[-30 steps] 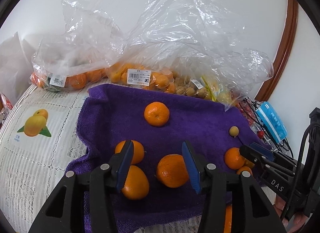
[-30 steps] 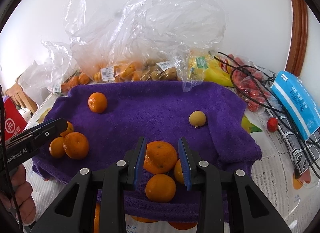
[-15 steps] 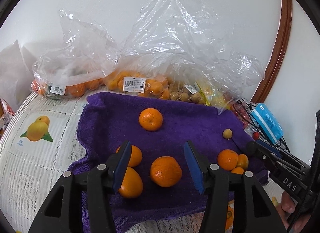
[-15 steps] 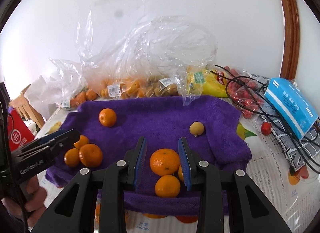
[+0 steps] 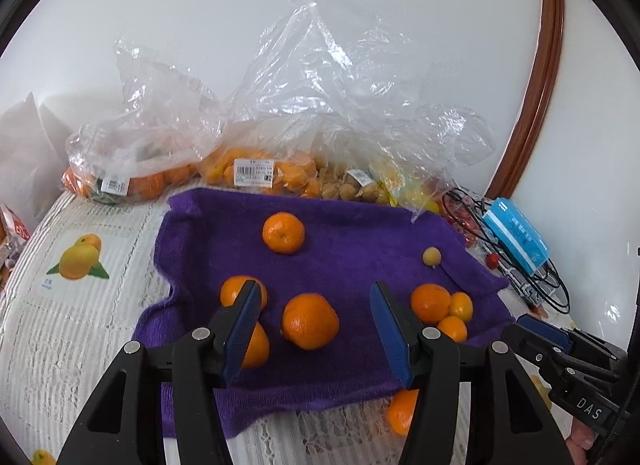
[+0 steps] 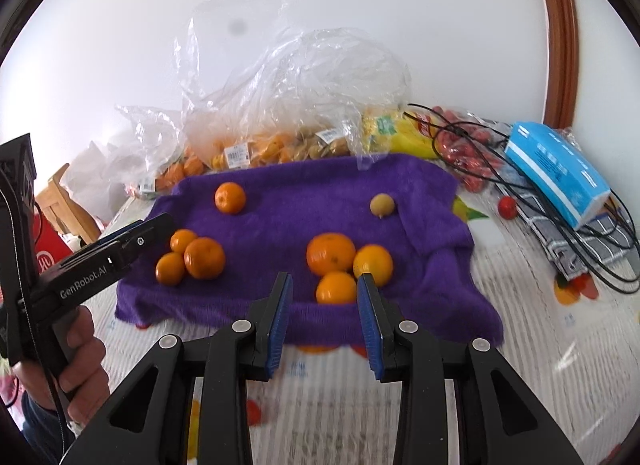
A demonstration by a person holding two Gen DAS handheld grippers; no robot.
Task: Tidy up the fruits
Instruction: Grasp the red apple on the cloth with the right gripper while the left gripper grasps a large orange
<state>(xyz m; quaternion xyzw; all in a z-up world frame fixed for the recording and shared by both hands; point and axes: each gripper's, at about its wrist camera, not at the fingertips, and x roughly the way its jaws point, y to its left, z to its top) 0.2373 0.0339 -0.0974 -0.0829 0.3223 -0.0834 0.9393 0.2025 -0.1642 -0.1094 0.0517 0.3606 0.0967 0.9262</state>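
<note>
A purple towel point(image 5: 352, 233) point(image 6: 320, 185) lies on the table with mandarins in two clusters. The left cluster point(image 5: 310, 321) point(image 6: 202, 257) has three fruits; the right cluster point(image 5: 432, 303) point(image 6: 332, 255) has three. One lone mandarin point(image 5: 283, 232) point(image 6: 230, 197) sits at the back, and a small pale longan point(image 5: 432, 256) point(image 6: 382, 205) at the back right. My left gripper point(image 5: 316, 329) is open and empty, above the left cluster. My right gripper point(image 6: 325, 313) is open and empty, above the towel's front edge near the right cluster.
Clear plastic bags of fruit point(image 5: 256, 173) point(image 6: 280, 145) line the wall behind the towel. A blue tissue pack point(image 5: 516, 235) point(image 6: 556, 171), black cables point(image 6: 520, 185) and a small red fruit point(image 6: 507, 207) lie at the right. A lace tablecloth point(image 5: 80, 305) covers the table.
Both grippers have pulled back and up from the towel, empty. The right gripper's jaws have opened wider. The fruits have not moved.
</note>
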